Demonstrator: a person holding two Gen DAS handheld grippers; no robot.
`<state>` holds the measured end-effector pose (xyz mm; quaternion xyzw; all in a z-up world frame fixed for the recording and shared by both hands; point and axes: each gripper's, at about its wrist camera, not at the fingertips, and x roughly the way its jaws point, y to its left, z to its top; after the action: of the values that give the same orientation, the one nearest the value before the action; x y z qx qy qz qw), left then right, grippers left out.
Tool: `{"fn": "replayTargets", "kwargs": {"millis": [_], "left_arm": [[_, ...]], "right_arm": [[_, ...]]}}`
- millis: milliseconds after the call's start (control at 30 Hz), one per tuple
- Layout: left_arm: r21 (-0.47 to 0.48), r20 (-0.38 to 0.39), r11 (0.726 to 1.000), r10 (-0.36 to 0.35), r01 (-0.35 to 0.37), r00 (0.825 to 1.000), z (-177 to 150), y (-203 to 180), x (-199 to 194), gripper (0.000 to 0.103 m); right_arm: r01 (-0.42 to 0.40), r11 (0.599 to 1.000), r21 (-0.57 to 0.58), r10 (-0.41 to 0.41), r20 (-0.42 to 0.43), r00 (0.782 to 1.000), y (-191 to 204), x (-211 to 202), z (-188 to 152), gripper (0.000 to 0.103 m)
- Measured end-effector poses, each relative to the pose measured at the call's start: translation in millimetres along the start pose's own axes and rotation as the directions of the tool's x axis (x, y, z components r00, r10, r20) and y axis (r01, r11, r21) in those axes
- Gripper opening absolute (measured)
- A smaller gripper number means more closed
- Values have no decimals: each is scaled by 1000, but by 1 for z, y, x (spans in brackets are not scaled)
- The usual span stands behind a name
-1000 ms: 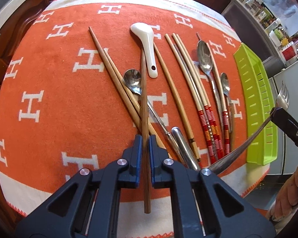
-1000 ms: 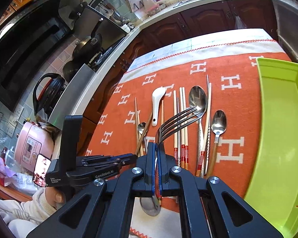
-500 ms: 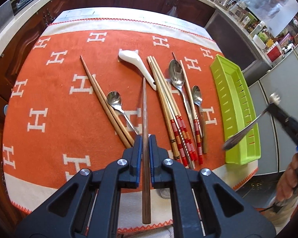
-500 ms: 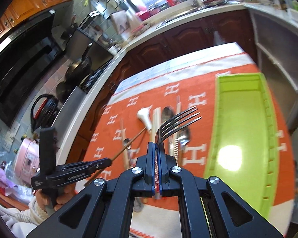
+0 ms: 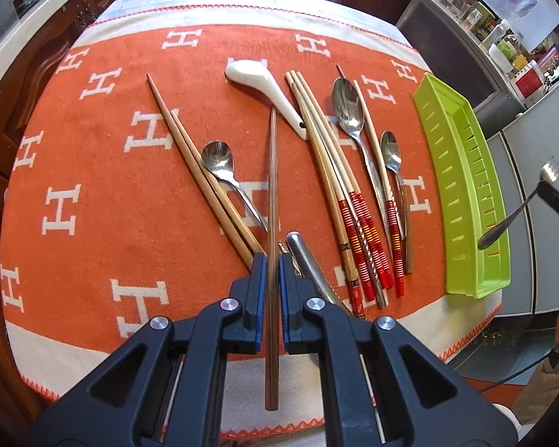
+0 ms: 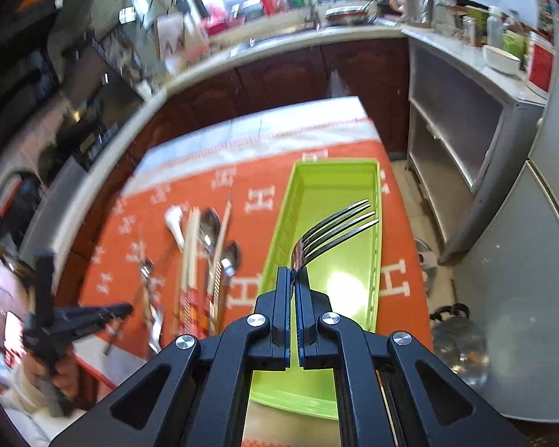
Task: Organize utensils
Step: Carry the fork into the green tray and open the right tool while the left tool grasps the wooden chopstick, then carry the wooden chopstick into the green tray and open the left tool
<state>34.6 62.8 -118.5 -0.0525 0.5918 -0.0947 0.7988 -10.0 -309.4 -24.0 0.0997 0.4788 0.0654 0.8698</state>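
My left gripper (image 5: 272, 260) is shut on a dark brown chopstick (image 5: 272, 201), lifted above the orange cloth (image 5: 104, 186) and pointing away from me. Under it lie a wooden chopstick pair (image 5: 201, 171), a small steel spoon (image 5: 223, 167), a white ceramic spoon (image 5: 268, 89), red-banded chopsticks (image 5: 339, 186) and two more steel spoons (image 5: 348, 111). My right gripper (image 6: 293, 271) is shut on a steel fork (image 6: 335, 229), held above the green tray (image 6: 354, 186). In the left wrist view that fork (image 5: 518, 205) hangs over the tray (image 5: 462, 193) at the right.
The cloth covers a table whose right edge runs just beyond the tray. A grey cabinet (image 6: 466, 130) and fridge (image 6: 533, 279) stand to the right, with a kettle (image 6: 458, 350) on the floor. A steel handle (image 5: 309, 264) lies beside my left fingers. A hand (image 6: 52, 368) holds the left gripper.
My right gripper has carried the fork to the right, from above the utensils to above the green tray. My left gripper has lifted the dark chopstick clear of the cloth.
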Motion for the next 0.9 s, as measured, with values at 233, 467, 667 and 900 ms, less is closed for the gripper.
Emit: {"fn": "replayTargets", "kwargs": {"millis": [233,467,667,900], "left_arm": [[-20,-31,1000,-5,4,999,3,4,11,4],[-38,-101,998,-54,50,993,2,4,30,4],[-58,-122,991,-124,117,985,1,2,36,4],[-135,-44,960,-254,246,966,5,6,9,4]], "right_arm": [[49,996,-81,-57,-107,993,24,56,5,2],[61,997,-52,-69,-180,981,39,112,13,17],[35,999,-11,-37,-174,984,42,115,8,22],[5,999,32,0,-149,989,35,93,2,22]]}}
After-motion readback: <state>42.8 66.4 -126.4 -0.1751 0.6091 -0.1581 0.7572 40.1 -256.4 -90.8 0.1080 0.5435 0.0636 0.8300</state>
